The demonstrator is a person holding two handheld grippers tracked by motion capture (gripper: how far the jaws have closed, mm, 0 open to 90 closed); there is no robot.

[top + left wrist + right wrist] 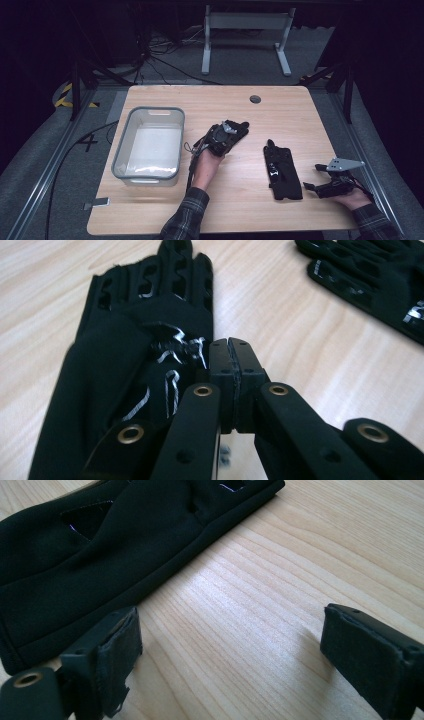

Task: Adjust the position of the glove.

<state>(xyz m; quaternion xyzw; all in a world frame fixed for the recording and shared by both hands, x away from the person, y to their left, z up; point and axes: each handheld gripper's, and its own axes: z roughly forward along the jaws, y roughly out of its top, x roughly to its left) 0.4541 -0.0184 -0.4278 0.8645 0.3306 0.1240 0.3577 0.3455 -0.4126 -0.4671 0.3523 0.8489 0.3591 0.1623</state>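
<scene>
Lighting falls from overhead onto the table (280,107), bright at its middle; the surrounding floor and room edges sink into near black. High view: soft, low in detail, slightly grainy, dark vignette at the corners. The clear bin (148,145) carries pale glare on its floor and a faint shadow at its near rim. Left gripper view: sharp at the fingertips (231,360), blurred on the arms below them; the black glove (125,355) just left of those fingertips loses detail in its folds, with thin glints on its print. Right gripper view: a whitish sheen on the wood between the pads (122,645), soft shadows beside each; near pads out of focus.
</scene>
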